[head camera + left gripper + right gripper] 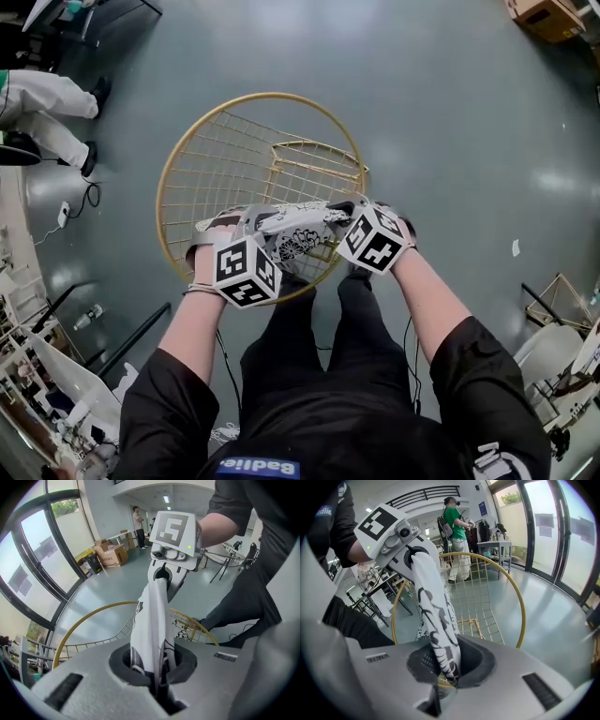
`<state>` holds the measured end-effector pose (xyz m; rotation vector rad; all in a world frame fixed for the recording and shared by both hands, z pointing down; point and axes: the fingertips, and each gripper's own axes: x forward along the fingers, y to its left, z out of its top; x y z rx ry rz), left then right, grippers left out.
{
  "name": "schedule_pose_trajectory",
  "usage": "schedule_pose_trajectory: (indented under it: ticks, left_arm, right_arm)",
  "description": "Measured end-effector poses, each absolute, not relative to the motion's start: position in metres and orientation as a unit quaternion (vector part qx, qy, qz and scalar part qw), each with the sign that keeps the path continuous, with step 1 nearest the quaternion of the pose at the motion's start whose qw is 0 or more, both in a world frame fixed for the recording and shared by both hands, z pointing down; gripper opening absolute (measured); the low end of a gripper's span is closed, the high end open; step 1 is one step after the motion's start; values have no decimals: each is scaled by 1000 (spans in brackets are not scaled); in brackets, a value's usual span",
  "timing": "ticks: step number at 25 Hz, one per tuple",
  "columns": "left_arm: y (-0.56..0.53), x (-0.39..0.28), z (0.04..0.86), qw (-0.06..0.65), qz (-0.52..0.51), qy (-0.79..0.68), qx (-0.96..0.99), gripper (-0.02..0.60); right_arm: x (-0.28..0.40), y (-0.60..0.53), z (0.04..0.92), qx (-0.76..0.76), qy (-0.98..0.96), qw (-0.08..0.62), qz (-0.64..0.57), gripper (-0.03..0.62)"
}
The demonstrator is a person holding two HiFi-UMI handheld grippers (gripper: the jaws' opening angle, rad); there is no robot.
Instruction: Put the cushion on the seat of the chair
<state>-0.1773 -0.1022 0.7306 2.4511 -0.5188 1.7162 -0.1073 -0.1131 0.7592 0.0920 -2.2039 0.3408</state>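
Observation:
A white cushion [292,228] with black print hangs stretched between my two grippers, just above the near rim of the round gold wire chair [187,150]. My left gripper [239,225] is shut on the cushion's left edge, and my right gripper [345,214] is shut on its right edge. In the left gripper view the cushion [152,620] rises edge-on out of the left gripper [157,686] toward the other gripper's marker cube [174,527], with the gold rim [89,616] below. Seen from the right gripper view, the cushion [433,606] runs up from the right gripper [445,677], in front of the chair's wire grid [483,597].
A person in white trousers [47,103] stands on the grey floor at the far left. Cardboard boxes [548,14] sit at the top right. Cluttered tables [37,394] line the lower left, and a wire frame [562,300] lies at the right. My own legs [319,337] stand against the chair's near edge.

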Motion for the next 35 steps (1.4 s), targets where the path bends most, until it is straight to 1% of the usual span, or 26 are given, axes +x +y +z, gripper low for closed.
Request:
schedule_pose_trajectory:
  ticks: [3,7,14,17,19,20,21,22,23,26,29,31,33,35]
  left_arm:
    - [-113,-181,756,57,570,-158,804,29]
    - [-146,-183,778,84,576,-131,803,29]
    - [-165,-171,840,178,576,-61,795,29]
    - [-175,-174,870,181,581,-56,792,29]
    - [-184,-178,883,164,587,-65,790,31]
    - [-189,-181,888,150,591,-73,789,50]
    - [-195,-183,892,134,596,-81,787,110]
    - [-200,-185,896,117,601,-89,785,182]
    - [-204,-186,899,101,605,-97,784,209]
    - [-215,-189,905,60,614,-118,778,272]
    - [-227,-192,905,21,620,-139,772,330]
    - [-239,-193,903,2,619,-153,770,356]
    - [-248,-194,897,-8,615,-166,771,373]
    - [-250,-194,890,-18,613,-169,771,376]
  right_arm:
    - [-112,-129,785,43,-884,444,144,43]
    - [-113,-163,807,41,-874,456,163,43]
    - [-109,-193,872,28,-859,474,190,43]
    - [-111,-202,899,32,-857,482,180,44]
    - [-111,-206,909,45,-857,489,155,44]
    - [-112,-208,912,55,-858,491,141,49]
    - [-112,-210,914,65,-859,492,127,73]
    - [-112,-211,916,75,-859,493,113,126]
    - [-112,-212,918,83,-859,495,101,176]
    - [-109,-212,924,102,-857,499,75,236]
    - [-105,-218,925,127,-856,498,56,253]
    - [-101,-228,925,142,-856,494,52,258]
    - [-97,-237,921,155,-856,491,50,259]
    - [-90,-240,914,161,-854,493,46,259]
